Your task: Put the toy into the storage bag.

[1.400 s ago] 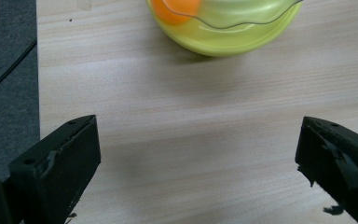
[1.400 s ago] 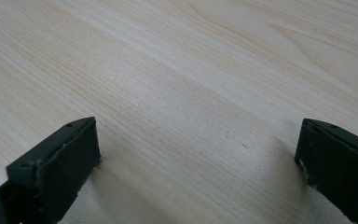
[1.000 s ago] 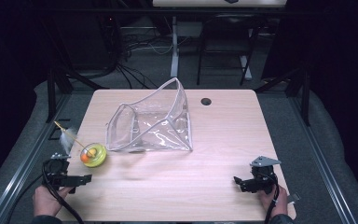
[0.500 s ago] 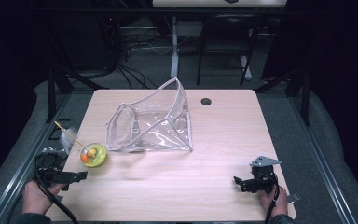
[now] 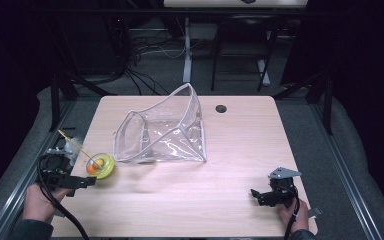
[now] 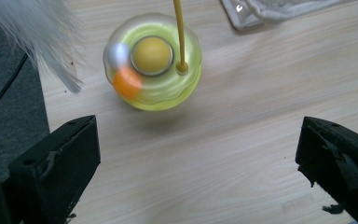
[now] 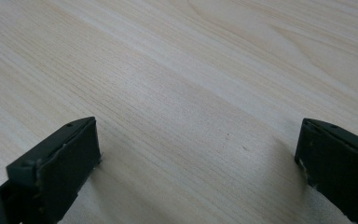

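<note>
A round yellow-green toy [image 5: 100, 166] [image 6: 154, 63] sits near the table's left edge, with a yellow ball, an orange ball and a silver ball inside. From it rises a thin yellow stick [image 6: 179, 32] tipped with a white feather [image 5: 72, 145] [image 6: 32, 28]. My left gripper [image 5: 82, 181] [image 6: 196, 128] is open, just in front of the toy and not touching it. A clear pouch [image 5: 162, 132] with white trim lies open-mouthed at mid-table. My right gripper [image 5: 256, 195] [image 7: 198, 126] is open over bare wood at the front right.
The wooden table [image 5: 240, 150] has a dark cable hole [image 5: 221, 108] near its back edge. Black frame rails run along both sides. Dark floor, cables and chair legs lie beyond the table's far edge.
My left gripper has shifted slightly in front of the toy. The toy, the pouch and the right gripper have kept their places.
</note>
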Tool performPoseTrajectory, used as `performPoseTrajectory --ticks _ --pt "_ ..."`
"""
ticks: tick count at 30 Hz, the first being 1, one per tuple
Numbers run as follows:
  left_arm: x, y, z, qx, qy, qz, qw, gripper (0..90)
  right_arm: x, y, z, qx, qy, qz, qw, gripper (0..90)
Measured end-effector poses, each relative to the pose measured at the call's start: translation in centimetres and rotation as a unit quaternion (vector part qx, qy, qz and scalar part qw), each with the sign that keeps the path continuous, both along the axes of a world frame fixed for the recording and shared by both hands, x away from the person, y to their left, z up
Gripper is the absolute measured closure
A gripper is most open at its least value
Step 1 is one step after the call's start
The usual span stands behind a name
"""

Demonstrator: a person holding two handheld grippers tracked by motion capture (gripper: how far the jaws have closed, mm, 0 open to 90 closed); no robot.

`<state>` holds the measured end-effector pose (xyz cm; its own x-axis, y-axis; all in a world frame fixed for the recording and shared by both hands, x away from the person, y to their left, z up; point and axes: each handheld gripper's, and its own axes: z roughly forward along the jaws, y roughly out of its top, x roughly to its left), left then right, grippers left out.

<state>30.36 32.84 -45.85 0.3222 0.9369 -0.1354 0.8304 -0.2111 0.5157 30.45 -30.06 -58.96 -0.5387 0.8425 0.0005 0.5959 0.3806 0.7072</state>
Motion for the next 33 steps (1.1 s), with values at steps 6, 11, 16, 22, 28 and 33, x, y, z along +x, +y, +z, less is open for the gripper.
performPoseTrajectory --ticks 6,11,16,22,28,33 --pt "0.7 -0.1 1.3 -0.012 -0.011 -0.006 0.9998 0.0 0.0 0.0 0.0 -0.002 0.001 0.001 1.0 0.0" --pt "1.4 -0.4 2.4 -0.013 -0.018 -0.012 0.9997 0.0 0.0 0.0 0.0 -0.001 0.001 0.001 1.0 0.0" --pt "2.1 -0.7 3.4 -0.013 -0.021 -0.016 0.9996 0.0 0.0 0.0 0.0 -0.002 0.001 0.001 1.0 0.0" --pt "2.7 -1.0 4.2 -0.007 -0.033 -0.014 0.9993 0.0 0.0 0.0 0.0 -0.001 0.0 0.002 1.0 0.0" --pt "3.6 -0.8 4.6 0.012 -0.027 -0.004 0.9996 3.3 0.0 0.0 0.0 -0.001 0.001 0.003 1.0 0.0" --pt "4.3 -0.4 5.2 0.015 -0.029 0.005 0.9995 13.5 0.0 0.0 0.0 -0.001 0.001 0.003 1.0 0.0"
